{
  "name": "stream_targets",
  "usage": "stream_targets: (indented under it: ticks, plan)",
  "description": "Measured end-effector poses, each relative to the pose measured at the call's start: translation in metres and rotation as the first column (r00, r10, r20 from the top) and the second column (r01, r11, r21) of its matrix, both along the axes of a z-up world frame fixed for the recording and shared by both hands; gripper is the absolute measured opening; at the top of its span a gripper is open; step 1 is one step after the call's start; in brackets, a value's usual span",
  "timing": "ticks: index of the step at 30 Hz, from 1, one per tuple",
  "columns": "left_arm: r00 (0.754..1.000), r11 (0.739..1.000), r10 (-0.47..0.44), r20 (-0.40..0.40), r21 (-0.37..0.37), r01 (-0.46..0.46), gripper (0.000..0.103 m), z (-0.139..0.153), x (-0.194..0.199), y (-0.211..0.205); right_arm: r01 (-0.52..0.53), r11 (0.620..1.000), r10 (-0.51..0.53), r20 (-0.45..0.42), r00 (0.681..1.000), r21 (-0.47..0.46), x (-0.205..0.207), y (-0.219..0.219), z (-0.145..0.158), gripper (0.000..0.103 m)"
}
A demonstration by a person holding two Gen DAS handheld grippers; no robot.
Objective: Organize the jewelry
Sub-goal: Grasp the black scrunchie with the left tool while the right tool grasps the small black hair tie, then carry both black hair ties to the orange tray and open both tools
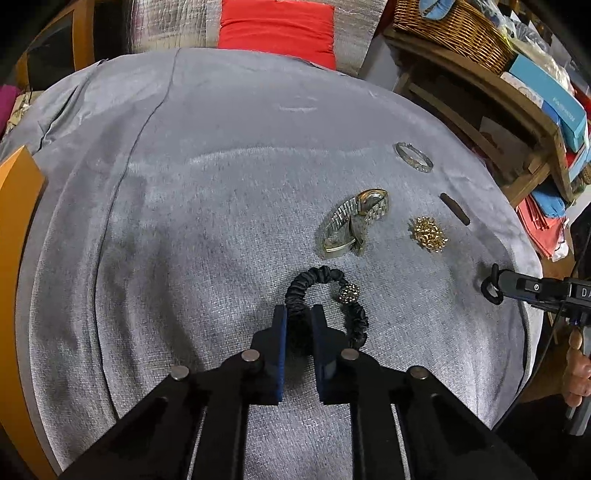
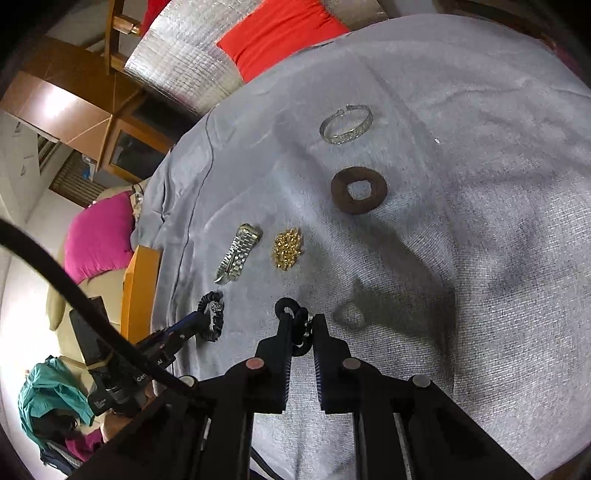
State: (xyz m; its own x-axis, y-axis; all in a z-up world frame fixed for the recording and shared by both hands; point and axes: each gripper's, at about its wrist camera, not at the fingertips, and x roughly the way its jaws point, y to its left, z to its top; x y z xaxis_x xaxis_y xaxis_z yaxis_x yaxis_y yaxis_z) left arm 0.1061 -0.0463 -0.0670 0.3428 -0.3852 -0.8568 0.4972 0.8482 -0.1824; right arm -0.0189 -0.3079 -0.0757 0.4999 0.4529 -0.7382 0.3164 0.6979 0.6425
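My left gripper (image 1: pixel 299 314) is shut on a black scrunchie bracelet with a beaded ball (image 1: pixel 349 294), which rests on the grey cloth (image 1: pixel 184 221); it also shows in the right wrist view (image 2: pixel 213 314). My right gripper (image 2: pixel 301 319) is shut on a small black ring piece (image 2: pixel 295 317), held just above the cloth; it shows at the right edge of the left wrist view (image 1: pixel 491 286). A silver and gold watch (image 1: pixel 354 221), a gold bead cluster (image 1: pixel 428 234), a dark flat ring (image 2: pixel 358 190) and a silver bangle (image 2: pixel 346 123) lie beyond.
A red cushion (image 1: pixel 277 29) lies past the far edge. A wooden shelf with a wicker basket (image 1: pixel 454 33) and boxes stands at the right. An orange chair back (image 1: pixel 14 206) is at the left. A pink cushion (image 2: pixel 99 236) lies beyond it.
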Motion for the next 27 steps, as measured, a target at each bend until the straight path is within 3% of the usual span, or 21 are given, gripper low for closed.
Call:
stream_targets:
  ticks: [9,13,21,25,27]
  plan:
    - [0.999,1.0,0.016,0.028,0.024,-0.016,0.013,0.002,-0.003,0.004,0.0,1.0,0.0,0.002,1.0,0.008,0.004,0.008,-0.001,0.012]
    - [0.999,0.999,0.032,0.018,0.02,-0.032,0.032,-0.002,0.002,0.004,0.005,1.0,-0.005,-0.003,1.0,0.008,0.003,0.007,-0.004,0.012]
    - [0.999,0.999,0.026,0.043,0.041,-0.028,0.033,-0.01,0.007,-0.004,0.005,1.0,-0.005,-0.004,1.0,0.013,0.003,0.008,-0.005,0.012]
    - [0.997,0.997,0.06,0.046,0.038,-0.062,0.011,-0.01,0.011,-0.002,0.01,1.0,-0.01,0.002,1.0,0.016,0.002,0.008,-0.004,0.012]
    - [0.996,0.997,0.08,0.041,0.019,-0.081,0.01,-0.008,0.011,0.003,0.012,1.0,-0.012,0.006,1.0,0.018,0.001,0.008,-0.004,0.012]
